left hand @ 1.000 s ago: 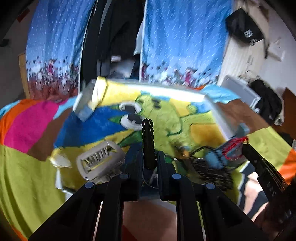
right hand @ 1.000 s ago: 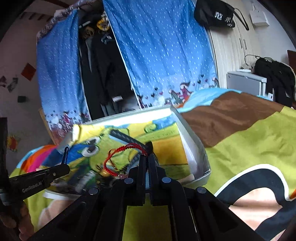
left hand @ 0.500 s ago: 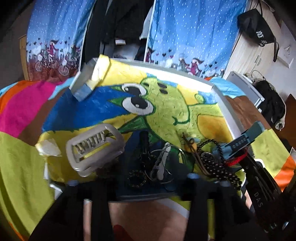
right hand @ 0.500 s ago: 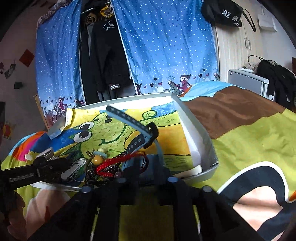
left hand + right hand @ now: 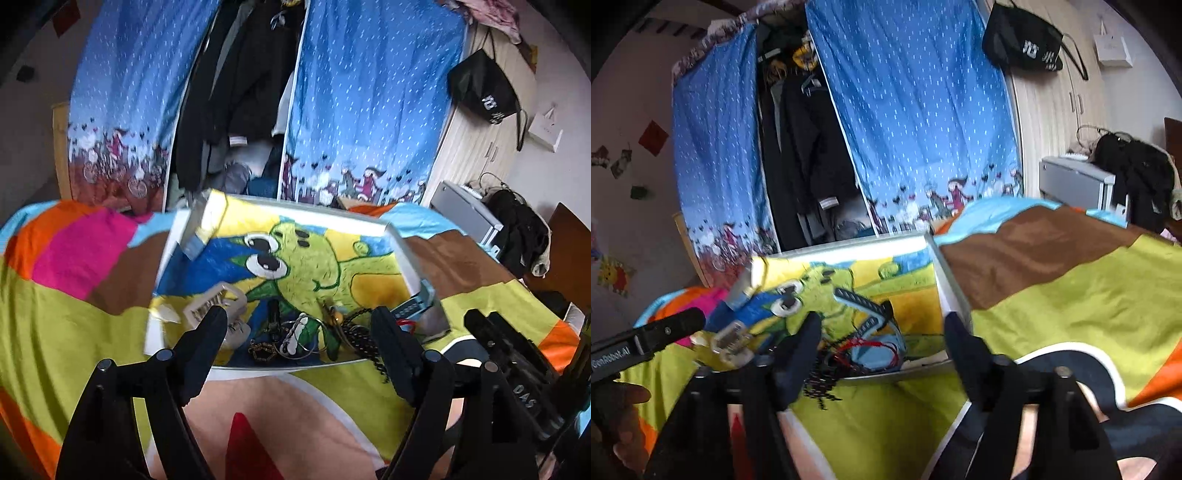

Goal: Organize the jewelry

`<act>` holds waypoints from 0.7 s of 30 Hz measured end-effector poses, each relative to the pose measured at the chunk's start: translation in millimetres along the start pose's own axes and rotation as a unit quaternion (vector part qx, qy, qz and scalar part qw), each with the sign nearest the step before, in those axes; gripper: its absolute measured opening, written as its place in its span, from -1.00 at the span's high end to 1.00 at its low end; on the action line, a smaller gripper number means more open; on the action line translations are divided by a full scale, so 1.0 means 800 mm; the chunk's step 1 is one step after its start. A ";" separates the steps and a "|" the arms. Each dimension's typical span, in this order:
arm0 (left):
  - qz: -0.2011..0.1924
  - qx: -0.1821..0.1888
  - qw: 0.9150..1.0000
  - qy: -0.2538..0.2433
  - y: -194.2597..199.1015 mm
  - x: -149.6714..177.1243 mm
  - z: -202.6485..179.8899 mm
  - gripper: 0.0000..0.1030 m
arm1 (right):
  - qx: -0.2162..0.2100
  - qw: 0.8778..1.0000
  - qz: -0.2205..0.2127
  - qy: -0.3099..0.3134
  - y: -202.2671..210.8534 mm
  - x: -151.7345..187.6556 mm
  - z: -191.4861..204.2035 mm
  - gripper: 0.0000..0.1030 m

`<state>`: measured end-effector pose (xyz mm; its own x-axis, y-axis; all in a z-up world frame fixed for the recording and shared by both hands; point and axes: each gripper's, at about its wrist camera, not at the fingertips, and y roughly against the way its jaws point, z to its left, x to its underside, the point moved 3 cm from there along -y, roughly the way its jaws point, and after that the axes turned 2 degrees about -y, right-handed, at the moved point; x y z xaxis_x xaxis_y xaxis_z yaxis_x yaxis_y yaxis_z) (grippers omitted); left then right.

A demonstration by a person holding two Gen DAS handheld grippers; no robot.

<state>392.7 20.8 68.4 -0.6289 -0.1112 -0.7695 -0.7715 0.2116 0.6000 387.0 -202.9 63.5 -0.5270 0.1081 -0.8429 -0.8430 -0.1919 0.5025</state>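
Note:
A shallow white tray (image 5: 404,254) lined with a green dinosaur drawing lies on the bed. Jewelry is piled at its near edge: a white hair clip (image 5: 212,301), a black bead strand (image 5: 273,314), a dark chain (image 5: 262,350), metal rings (image 5: 295,338), a black beaded bracelet (image 5: 360,332) and a blue watch (image 5: 417,297). My left gripper (image 5: 297,328) is open just before the pile, holding nothing. My right gripper (image 5: 881,343) is open too, with the watch (image 5: 871,321) and a red cord bracelet (image 5: 873,345) lying between its fingers in the tray (image 5: 857,247). The beaded bracelet (image 5: 816,386) hangs over the rim.
The tray rests on a colourful bedspread (image 5: 62,314). Blue curtains (image 5: 369,110) and hanging dark clothes (image 5: 240,92) stand behind. The right gripper's body (image 5: 517,365) shows at the right of the left view; the left gripper (image 5: 646,339) and a hand (image 5: 613,406) show at the left of the right view.
Both grippers have opened: the left let go of the black bead strand, the right let go of the red bracelet and watch. These now lie in the tray, and both grippers drew back.

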 end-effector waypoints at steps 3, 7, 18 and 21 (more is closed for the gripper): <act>-0.026 -0.008 1.000 -0.011 0.041 -0.005 -0.009 -0.58 | -0.015 1.000 -0.017 0.000 0.036 -0.012 0.007 -0.62; -0.071 -0.025 0.997 -0.018 0.098 -0.003 -0.019 -0.86 | -0.025 0.999 -0.029 0.001 0.077 -0.018 0.015 -0.91; -0.119 -0.045 0.990 -0.058 0.236 0.054 -0.048 -0.89 | -0.049 0.997 -0.056 0.016 0.204 0.005 0.033 -1.00; -0.123 -0.046 0.989 -0.063 0.267 0.075 -0.057 -0.90 | -0.053 0.996 -0.063 0.015 0.235 0.017 0.036 -1.00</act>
<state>185.5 15.4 160.1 -0.4094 -0.0252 -0.9120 -0.9085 0.1030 0.4050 218.4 -209.7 152.1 -0.4125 0.1091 -0.9044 -0.8855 -0.2810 0.3700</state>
